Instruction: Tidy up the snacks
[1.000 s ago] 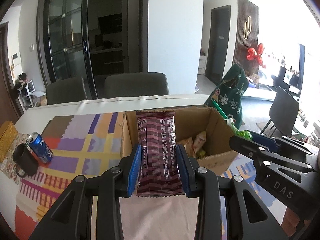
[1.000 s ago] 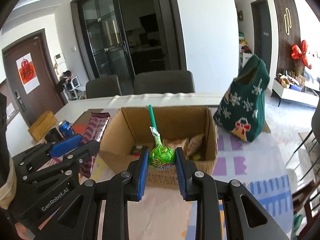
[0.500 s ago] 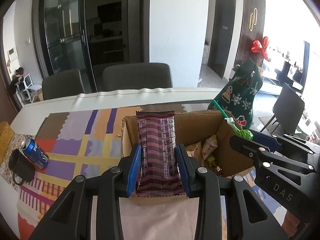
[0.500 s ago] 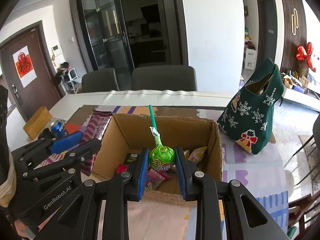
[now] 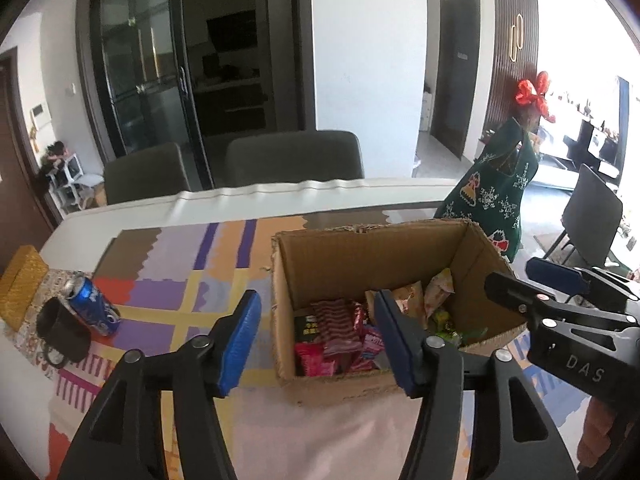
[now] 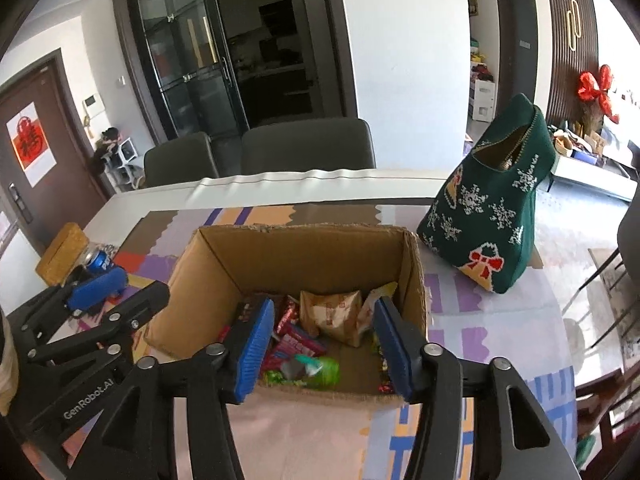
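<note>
Now both grippers, left (image 5: 316, 338) and right (image 6: 322, 344), have just spread their fingers apart, nothing between them; the striped bar (image 5: 335, 322) and green lollipop (image 6: 322, 370) lie inside the cardboard box (image 6: 304, 254) on the table (image 6: 304, 432).

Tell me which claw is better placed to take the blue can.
Left, probably. Both claws have just opened, empty. The left claw is on the same side of the box as the blue can; the right claw must cross it.
</note>
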`<state>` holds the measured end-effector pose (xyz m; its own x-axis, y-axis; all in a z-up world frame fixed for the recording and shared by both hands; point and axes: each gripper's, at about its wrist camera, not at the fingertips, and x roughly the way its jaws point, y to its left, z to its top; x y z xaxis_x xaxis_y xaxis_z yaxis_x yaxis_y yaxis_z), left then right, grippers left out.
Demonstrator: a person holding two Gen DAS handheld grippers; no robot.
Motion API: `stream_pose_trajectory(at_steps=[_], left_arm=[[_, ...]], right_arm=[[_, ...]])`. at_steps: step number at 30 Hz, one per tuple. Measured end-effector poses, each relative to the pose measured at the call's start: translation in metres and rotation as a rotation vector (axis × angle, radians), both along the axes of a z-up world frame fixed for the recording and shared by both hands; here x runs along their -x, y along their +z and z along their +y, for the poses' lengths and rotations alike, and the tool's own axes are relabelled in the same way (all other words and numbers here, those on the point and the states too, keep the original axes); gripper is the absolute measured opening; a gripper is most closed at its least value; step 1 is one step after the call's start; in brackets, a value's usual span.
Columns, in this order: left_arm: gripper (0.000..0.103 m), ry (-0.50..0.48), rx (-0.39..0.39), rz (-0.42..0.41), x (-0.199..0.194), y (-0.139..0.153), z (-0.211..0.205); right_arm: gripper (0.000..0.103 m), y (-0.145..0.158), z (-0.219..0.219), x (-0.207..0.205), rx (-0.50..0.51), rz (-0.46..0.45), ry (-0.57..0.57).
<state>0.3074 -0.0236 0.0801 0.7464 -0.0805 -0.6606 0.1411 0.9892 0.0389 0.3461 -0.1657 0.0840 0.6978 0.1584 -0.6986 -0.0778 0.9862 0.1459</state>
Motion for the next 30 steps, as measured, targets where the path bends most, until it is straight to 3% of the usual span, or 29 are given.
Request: stream_pose_trajectory(at_steps=[14, 17, 30], left_arm=[[0.080, 0.021, -0.026, -0.137, 0.083, 0.018, 0.008], [0.084, 0.022, -0.039, -0.162, 0.100, 0.018, 0.007], [0.101, 0.037, -0.041, -0.204, 0.160, 0.025, 0.016]], right_arm=[[0.068, 0.010, -0.009, 0.078, 0.007, -0.092, -0.037], [0.074, 0.014, -0.012, 0.098, 0.011, -0.122, -0.052], [0.085, 0.015, -0.014, 0.162, 0.043, -0.177, -0.097]])
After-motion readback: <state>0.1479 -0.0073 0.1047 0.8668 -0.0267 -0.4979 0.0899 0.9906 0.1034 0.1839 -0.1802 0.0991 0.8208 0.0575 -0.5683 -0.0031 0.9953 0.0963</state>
